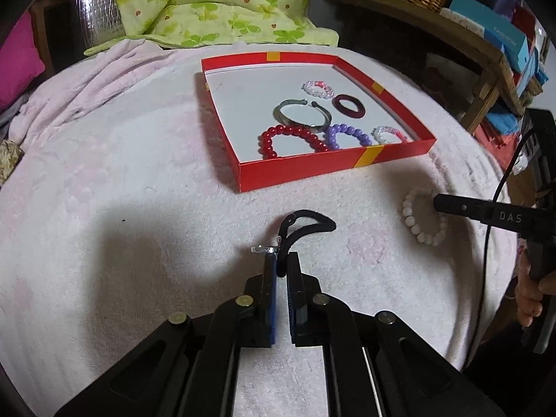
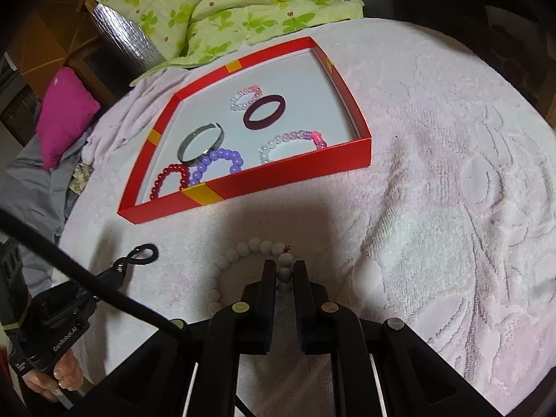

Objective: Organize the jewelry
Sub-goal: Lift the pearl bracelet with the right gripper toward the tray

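Your left gripper (image 1: 281,260) pinches the black cord loop (image 1: 305,224), your right gripper (image 2: 284,269) the white bead bracelet (image 2: 243,253); lift both clear of the red cardboard tray's (image 1: 312,170) wall before releasing.

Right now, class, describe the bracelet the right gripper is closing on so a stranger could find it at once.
Start at the red box on the pale pink blanket. On the blanket outside its near wall lies a white bead bracelet, with the right gripper pinching its beads. It alone is plain white, with a tiny red knot; the bracelets inside the box are coloured, metal or translucent.
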The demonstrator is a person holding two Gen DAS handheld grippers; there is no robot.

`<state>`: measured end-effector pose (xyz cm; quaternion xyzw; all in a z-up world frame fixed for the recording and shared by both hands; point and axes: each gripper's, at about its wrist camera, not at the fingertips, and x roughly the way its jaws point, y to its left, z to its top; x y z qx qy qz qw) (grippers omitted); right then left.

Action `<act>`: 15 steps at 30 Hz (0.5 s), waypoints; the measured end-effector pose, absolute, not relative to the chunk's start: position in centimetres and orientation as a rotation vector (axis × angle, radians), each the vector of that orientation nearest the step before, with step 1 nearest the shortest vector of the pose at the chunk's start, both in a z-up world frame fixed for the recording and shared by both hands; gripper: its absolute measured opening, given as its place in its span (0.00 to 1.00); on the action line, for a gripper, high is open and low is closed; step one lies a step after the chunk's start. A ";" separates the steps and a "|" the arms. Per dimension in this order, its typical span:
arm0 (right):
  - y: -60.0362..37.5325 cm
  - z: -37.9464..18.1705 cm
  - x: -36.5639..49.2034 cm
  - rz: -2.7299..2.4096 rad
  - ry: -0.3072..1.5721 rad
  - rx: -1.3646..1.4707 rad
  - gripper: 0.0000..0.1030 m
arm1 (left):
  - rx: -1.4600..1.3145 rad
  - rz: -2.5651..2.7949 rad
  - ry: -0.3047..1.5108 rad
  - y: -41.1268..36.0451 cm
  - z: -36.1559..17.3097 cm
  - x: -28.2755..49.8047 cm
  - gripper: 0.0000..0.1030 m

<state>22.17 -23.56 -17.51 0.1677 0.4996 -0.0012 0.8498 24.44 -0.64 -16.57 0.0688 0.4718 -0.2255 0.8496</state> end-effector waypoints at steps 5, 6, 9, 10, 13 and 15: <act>-23.5 -17.9 22.4 -0.005 1.073 0.344 0.15 | 0.141 -0.461 1.001 -0.4 -16.9 24.7 0.39; -23.4 -18.0 22.5 -0.004 1.076 0.338 0.15 | 0.141 -0.453 0.988 -0.3 -16.8 24.7 0.41; -22.7 -18.1 22.6 -0.004 1.069 0.286 0.15 | 0.127 -0.466 0.978 -0.4 -16.7 24.9 0.41; -22.4 -18.1 22.6 -0.004 1.065 0.267 0.15 | 0.126 -0.473 0.975 -0.5 -16.8 25.0 0.41; -21.9 -17.9 22.4 -0.006 1.048 0.222 0.12 | 0.144 -0.486 0.981 -1.2 -17.4 25.3 0.19; -21.7 -17.6 22.3 0.002 1.031 0.212 0.10 | 0.132 -0.491 0.995 -1.4 -17.7 25.5 0.15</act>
